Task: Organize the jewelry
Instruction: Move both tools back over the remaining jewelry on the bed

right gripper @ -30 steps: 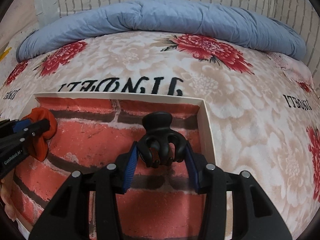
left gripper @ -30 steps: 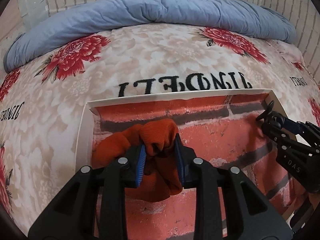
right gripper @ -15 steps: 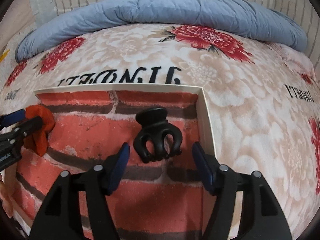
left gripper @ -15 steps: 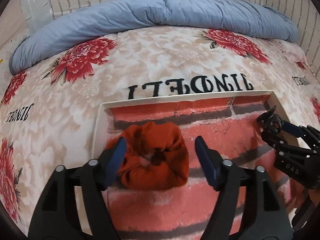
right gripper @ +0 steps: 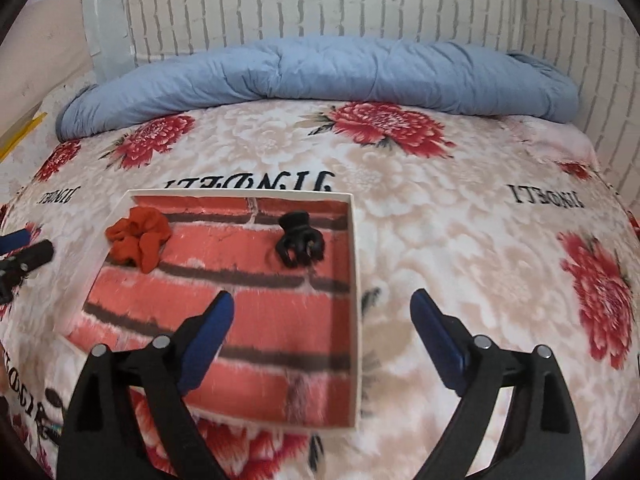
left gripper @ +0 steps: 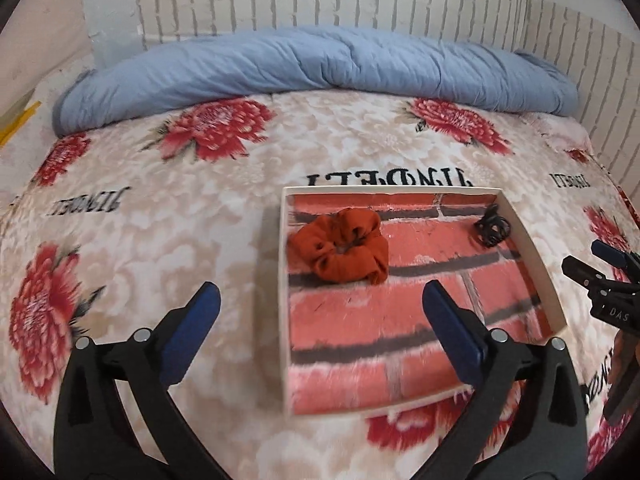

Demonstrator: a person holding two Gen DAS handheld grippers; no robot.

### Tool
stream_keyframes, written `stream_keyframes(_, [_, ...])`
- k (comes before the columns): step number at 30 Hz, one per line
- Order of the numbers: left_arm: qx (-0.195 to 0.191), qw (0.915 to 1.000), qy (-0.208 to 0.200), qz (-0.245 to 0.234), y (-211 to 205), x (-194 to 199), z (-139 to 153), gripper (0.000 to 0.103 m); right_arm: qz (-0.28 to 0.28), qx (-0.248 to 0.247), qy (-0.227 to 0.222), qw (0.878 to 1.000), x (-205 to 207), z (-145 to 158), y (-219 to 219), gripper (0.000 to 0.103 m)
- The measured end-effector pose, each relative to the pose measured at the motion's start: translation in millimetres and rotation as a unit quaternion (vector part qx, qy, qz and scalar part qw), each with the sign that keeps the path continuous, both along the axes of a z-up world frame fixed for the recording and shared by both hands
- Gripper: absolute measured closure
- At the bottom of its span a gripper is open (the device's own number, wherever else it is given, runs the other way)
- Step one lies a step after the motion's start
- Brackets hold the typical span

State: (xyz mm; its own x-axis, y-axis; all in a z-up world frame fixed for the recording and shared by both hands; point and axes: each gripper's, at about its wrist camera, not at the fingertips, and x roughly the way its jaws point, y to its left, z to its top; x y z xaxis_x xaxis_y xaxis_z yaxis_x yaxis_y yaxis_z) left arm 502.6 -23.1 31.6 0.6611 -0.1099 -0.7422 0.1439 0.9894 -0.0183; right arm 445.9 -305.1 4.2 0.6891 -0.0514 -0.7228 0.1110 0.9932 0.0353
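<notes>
Orange scrunchie lies upper left in the white tray; black claw clip sits upper right, seemingly just clear of the wall. Left gripper and right gripper are both empty, jaws opening. Risk: a low pass snags the tray rim, shifting it on the soft floral blanket.

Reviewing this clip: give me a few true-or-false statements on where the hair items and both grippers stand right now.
1. The orange scrunchie lies inside the tray. True.
2. The black hair claw is clamped in the right gripper. False: it rests in the tray; the fingers are opening with nothing between them.
3. The scrunchie and claw touch. False: they lie apart, near opposite sides of the tray.
4. The left gripper holds nothing. True.
5. The tray sits on a flowered blanket. True.
</notes>
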Motion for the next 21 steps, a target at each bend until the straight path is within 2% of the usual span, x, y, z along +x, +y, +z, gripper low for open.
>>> stream_keyframes(2, [-0.004, 1.0000, -0.006, 0.002, 6.6, -14.6, 9.2, 0.005, -0.007, 0.004, -0.009, 1.000, -17.3, 6.3, -4.4, 0.012])
stream_keyframes(3, [-0.007, 0.9999, -0.009, 0.001, 9.9, -23.8, 14.1, 0.005, -0.011, 0.005, -0.012, 1.000, -24.2, 9.3, -5.6, 0.007])
stream_keyframes(8, [-0.001, 0.9999, -0.017, 0.002, 19.2, -60.8, 21.8, 0.005, -0.038, 0.008, -0.027, 0.999, -61.5, 19.3, -8.9, 0.006])
stream_keyframes(11, [-0.002, 0.9998, -0.018, -0.001, 22.7, -82.1, 18.2, 0.005, -0.047, 0.011, -0.029, 0.998, -81.9, 18.9, -7.5, 0.006])
stream_keyframes(21, [-0.009, 0.9998, -0.015, 0.008, 38.6, -138.7, -6.8, 0.005, -0.021, -0.002, -0.039, 0.999, -145.7, 1.6, 10.0, 0.006])
